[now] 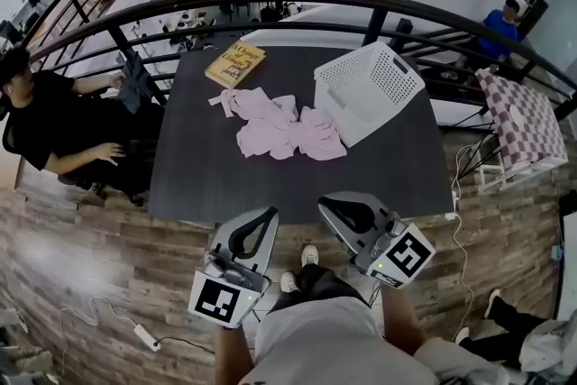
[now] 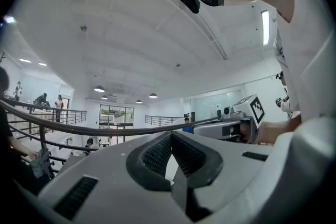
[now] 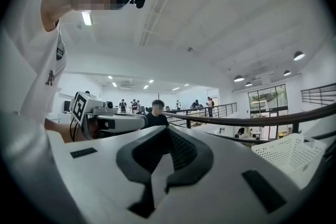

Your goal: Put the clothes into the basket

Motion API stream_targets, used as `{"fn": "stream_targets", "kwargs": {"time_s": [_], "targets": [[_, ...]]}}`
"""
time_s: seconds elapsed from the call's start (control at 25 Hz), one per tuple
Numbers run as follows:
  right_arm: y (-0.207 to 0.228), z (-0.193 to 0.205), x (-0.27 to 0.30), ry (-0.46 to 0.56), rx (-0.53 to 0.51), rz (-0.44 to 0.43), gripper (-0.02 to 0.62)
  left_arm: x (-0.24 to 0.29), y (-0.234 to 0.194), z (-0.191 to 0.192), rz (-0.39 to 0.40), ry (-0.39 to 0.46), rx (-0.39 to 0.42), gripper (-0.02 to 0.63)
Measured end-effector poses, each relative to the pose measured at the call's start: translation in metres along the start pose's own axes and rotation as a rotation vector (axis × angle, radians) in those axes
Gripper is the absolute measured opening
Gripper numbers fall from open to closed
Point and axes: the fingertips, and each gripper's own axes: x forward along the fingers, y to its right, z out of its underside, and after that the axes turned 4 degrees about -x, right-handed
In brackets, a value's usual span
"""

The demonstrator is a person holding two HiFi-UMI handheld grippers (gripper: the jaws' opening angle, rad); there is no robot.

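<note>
- Centrally, in head view: pink clothes [image 1: 279, 129] heaped on dark table [image 1: 198, 176], just beside tilted white perforated basket [image 1: 370, 90] at upper right; nothing loaded yet.
- Lower frame: left gripper [image 1: 268, 213] and right gripper [image 1: 327, 206], jaws closed on nothing, held level short of table edge, apparently poised for a reach.
- Shown by head view alone: clothes. Basket caught at lower right of right gripper view; neither in left gripper view.

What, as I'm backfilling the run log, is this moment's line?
stage: not started | clothes: on table, beside basket | left hand-held gripper: shut, empty | right hand-held gripper: shut, empty
</note>
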Motion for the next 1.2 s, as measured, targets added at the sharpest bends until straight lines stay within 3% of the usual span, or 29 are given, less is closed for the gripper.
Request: {"fn": "stream_targets", "kwargs": {"time_s": [0.8, 1.2], "targets": [[0.084, 0.002, 0.019, 0.055, 0.013, -0.11, 0.017, 0.073, -0.025, -0.01, -0.128, -0.025, 0.033, 0.003], [0.12, 0.012, 0.034, 0.047, 0.018, -0.092, 0.017, 0.109, -0.045, -0.004, -0.109, -0.04, 0.021, 0.003]]}}
